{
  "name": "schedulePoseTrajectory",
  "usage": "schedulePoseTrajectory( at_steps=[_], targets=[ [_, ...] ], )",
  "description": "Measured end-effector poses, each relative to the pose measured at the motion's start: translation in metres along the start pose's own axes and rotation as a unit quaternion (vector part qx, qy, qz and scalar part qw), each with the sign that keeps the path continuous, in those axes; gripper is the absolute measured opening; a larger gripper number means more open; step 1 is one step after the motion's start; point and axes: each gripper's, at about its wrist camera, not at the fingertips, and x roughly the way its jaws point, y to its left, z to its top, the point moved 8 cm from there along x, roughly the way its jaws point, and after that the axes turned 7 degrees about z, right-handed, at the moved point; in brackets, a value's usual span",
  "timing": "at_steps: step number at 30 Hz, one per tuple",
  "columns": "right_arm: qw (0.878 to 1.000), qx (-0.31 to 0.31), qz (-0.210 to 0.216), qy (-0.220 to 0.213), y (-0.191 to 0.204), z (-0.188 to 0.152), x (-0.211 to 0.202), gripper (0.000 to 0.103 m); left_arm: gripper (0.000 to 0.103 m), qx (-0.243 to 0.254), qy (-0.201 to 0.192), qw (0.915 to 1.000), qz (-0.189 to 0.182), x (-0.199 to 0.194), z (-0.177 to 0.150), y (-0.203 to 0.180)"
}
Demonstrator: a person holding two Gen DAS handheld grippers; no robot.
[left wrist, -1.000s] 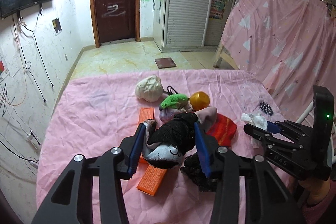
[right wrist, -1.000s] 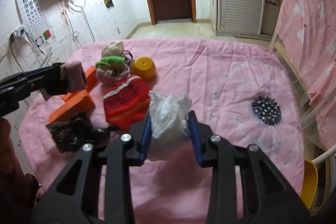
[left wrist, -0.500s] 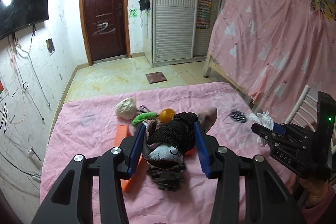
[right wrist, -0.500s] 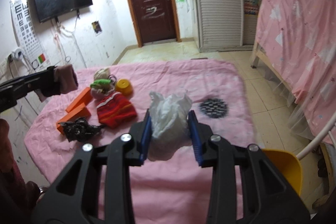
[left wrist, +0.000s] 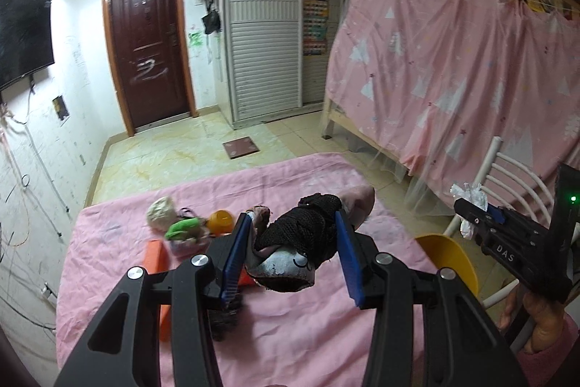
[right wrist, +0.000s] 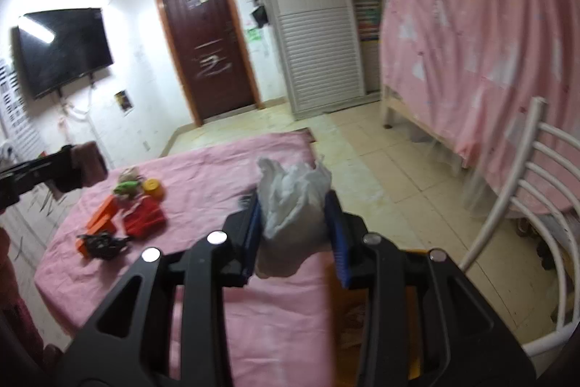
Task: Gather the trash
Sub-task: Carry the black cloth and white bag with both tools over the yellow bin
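Note:
My left gripper (left wrist: 293, 249) is shut on a bundle of dark mesh and pink-grey rags (left wrist: 293, 249), held above the pink-covered table (left wrist: 108, 260). My right gripper (right wrist: 293, 227) is shut on a crumpled white tissue wad (right wrist: 290, 202), held past the table's right edge. It also shows in the left wrist view (left wrist: 471, 205) with the tissue (left wrist: 467, 196) in it. A yellow bin (left wrist: 449, 260) stands below the table's right edge, partly hidden by my left gripper's arm. The left gripper shows at the left of the right wrist view (right wrist: 69, 165).
On the table lie an orange box (right wrist: 101, 220), a red knit hat (right wrist: 145, 216), a black crumpled thing (right wrist: 103, 243), an orange cup (right wrist: 153, 186), a green toy (right wrist: 127, 186) and a pale ball (left wrist: 161, 211). A white chair (right wrist: 525, 205) stands right, beside a pink curtain (right wrist: 471, 42).
Both grippers rose and swung right, away from the table's middle, still holding their loads. The yellow bin and white chair came into view.

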Motion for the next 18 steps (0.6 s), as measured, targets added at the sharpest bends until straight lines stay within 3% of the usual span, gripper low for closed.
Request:
schedulePoseTrajectory(
  at_steps=[14, 18],
  targets=[
    [0.997, 0.065, -0.041, -0.001, -0.077, -0.016, -0.009, 0.034, 0.040, 0.048, 0.008, 0.9973, -0.055, 0.007, 0.005, -0.096],
    [0.996, 0.079, -0.047, -0.003, -0.089, -0.019, -0.012, 0.052, 0.040, 0.065, 0.010, 0.9955, -0.069, 0.009, 0.004, -0.120]
  ],
)
